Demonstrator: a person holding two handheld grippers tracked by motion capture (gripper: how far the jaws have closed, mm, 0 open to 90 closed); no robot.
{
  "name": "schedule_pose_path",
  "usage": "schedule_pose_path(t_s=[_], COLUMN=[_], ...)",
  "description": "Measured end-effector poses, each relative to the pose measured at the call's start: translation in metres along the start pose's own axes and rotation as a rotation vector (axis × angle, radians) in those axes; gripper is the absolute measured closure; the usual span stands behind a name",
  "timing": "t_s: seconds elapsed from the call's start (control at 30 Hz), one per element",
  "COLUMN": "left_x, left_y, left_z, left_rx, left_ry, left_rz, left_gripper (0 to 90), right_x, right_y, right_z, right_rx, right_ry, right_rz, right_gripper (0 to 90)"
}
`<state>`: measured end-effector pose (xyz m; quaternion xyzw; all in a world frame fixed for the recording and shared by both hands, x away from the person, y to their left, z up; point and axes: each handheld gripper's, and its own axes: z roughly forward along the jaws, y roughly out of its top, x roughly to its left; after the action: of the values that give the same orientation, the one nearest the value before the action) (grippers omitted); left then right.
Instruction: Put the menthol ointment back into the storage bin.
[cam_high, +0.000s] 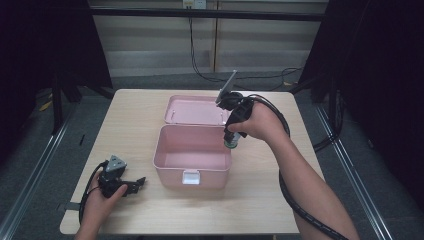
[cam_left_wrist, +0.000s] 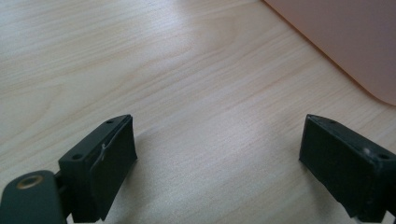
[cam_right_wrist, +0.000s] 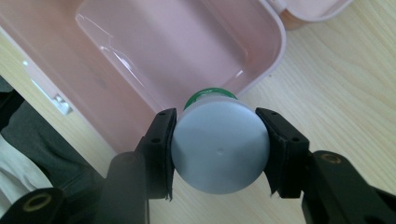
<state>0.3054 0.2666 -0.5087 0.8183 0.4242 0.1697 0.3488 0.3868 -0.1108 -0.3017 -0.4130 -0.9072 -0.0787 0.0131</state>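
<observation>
Bottle (cam_high: 231, 140) first: from the high view your right tongs (cam_high: 232, 136) hold it upright by its top, right at the near right corner of the open pink box (cam_high: 170, 165), whose lid (cam_high: 192, 111) lies flat behind it on the worktop (cam_high: 130, 120). Your left tongs (cam_high: 134, 184) rest low near the worktop's front left.

Left gripper view: those tongs (cam_left_wrist: 217, 158) gape wide with nothing between them, just bare wood and a corner of the box (cam_left_wrist: 345, 42).

Right gripper view: the pads (cam_right_wrist: 161, 149) clamp the smooth grey cap (cam_right_wrist: 219, 149) from both sides, green collar (cam_right_wrist: 208, 95) below, just over the box rim (cam_right_wrist: 280, 42). Looks like light, rigid plastic, but round and slick, so I'd keep the squeeze across the cap's widest part and lower it in straight.
</observation>
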Motion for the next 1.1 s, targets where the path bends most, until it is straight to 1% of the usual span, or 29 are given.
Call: schedule_pose_path(t_s=[0.1,0.2,0.3,0.43,0.63,0.73,0.8,0.93,0.97,1.0,1.1], left_x=[0.0,0.0,0.0,0.0,0.0,0.0,0.0,0.0,0.0,0.0,0.0], left_y=[0.0,0.0,0.0,0.0,0.0,0.0,0.0,0.0,0.0,0.0,0.0], left_z=[0.0,0.0,0.0,0.0,0.0,0.0,0.0,0.0,0.0,0.0,0.0], left_rx=[0.0,0.0,0.0,0.0,0.0,0.0,0.0,0.0,0.0,0.0,0.0], left_ry=[0.0,-0.001,-0.001,-0.001,-0.001,0.0,-0.001,0.0,0.0,0.0,0.0], left_rz=[0.0,-0.001,-0.001,-0.001,0.0,-0.001,0.0,0.0,0.0,0.0,0.0], left_gripper=[10.2,10.2,10.2,10.2,10.2,10.2,10.2,10.2,10.2,10.2,10.2], right_x=[0.004,0.004,0.005,0.005,0.007,0.009,0.01,0.012,0.012,0.011,0.01], right_y=[0.008,0.012,0.019,0.023,0.032,0.039,0.041,0.048,0.048,0.051,0.055], right_z=[0.003,0.005,0.007,0.009,0.017,0.024,0.026,0.037,0.037,0.04,0.044], right_rx=[0.001,-0.002,-0.011,-0.008,0.013,0.02,0.02,0.026,0.026,0.023,0.017], right_ry=[0.006,0.014,0.021,0.015,0.0,-0.002,-0.001,-0.006,-0.006,-0.005,-0.003], right_rz=[0.019,0.025,0.049,0.052,0.052,0.057,0.058,0.052,0.052,0.057,0.08], right_gripper=[50.9,50.9,51.0,51.0,51.0,51.0,51.0,51.0,51.0,51.0,51.0])
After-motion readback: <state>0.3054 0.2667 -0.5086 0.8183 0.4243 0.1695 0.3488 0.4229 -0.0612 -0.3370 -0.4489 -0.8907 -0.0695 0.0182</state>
